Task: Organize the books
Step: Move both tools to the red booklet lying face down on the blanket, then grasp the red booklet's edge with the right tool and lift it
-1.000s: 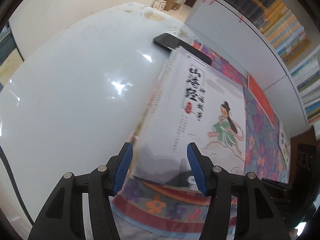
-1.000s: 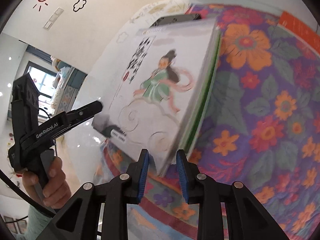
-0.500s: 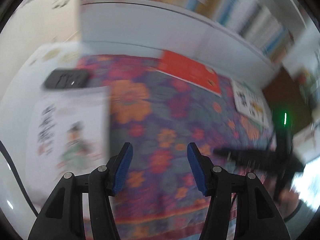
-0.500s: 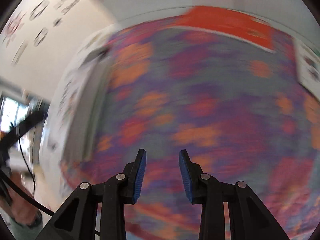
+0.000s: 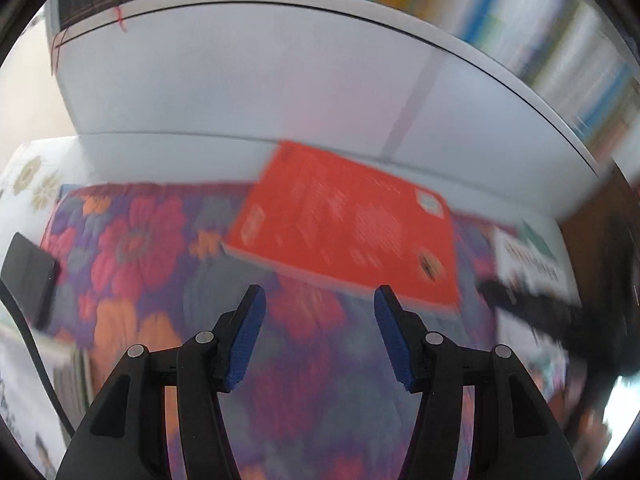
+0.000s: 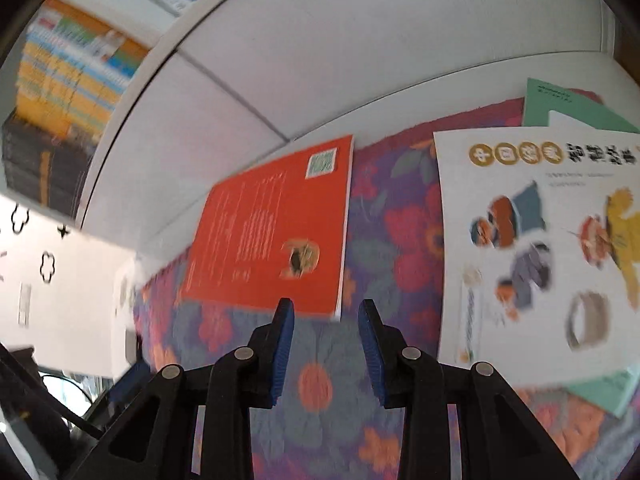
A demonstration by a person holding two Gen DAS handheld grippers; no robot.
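A red book (image 5: 344, 228) lies flat on the flowered cloth (image 5: 132, 240), close to the white cabinet front. My left gripper (image 5: 320, 300) hovers just short of its near edge, open, with nothing between the blue pads. In the right wrist view the same red book (image 6: 272, 232) lies ahead and slightly left. My right gripper (image 6: 326, 312) is at its near right corner, jaws narrowly apart and empty. A white picture book (image 6: 540, 248) rests on a green book (image 6: 560, 108) to the right. The views are blurred by motion.
A black flat device (image 5: 28, 276) and a stack of white books (image 5: 24, 380) lie at the cloth's left end. The white cabinet (image 5: 240, 80) bounds the far side, with a filled bookshelf (image 6: 68, 72) above it. The other gripper shows as a dark blur (image 5: 532, 308) on the right.
Both grippers left the white book with the green-robed figure and swept right across the cloth. The red book now lies straight ahead of both. Jaw widths look unchanged.
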